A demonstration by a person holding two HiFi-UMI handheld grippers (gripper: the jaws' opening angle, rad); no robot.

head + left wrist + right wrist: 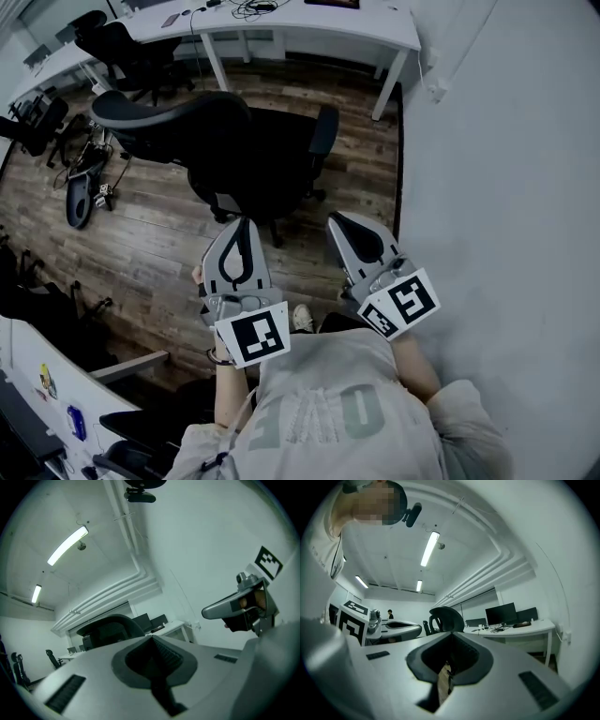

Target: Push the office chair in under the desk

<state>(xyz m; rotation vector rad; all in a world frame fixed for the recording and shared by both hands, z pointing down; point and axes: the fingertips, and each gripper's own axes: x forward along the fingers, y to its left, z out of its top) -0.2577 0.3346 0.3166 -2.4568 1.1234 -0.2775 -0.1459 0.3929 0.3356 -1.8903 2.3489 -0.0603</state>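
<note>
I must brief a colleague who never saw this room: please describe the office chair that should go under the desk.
Find the long white desk at the far side of the wooden floor. The black office chair stands pulled out in front of it. Unlike the other chairs grouped farther left, it stands alone, nearest the white wall.

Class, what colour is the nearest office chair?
Black; the office chair shows best in the head view.
</note>
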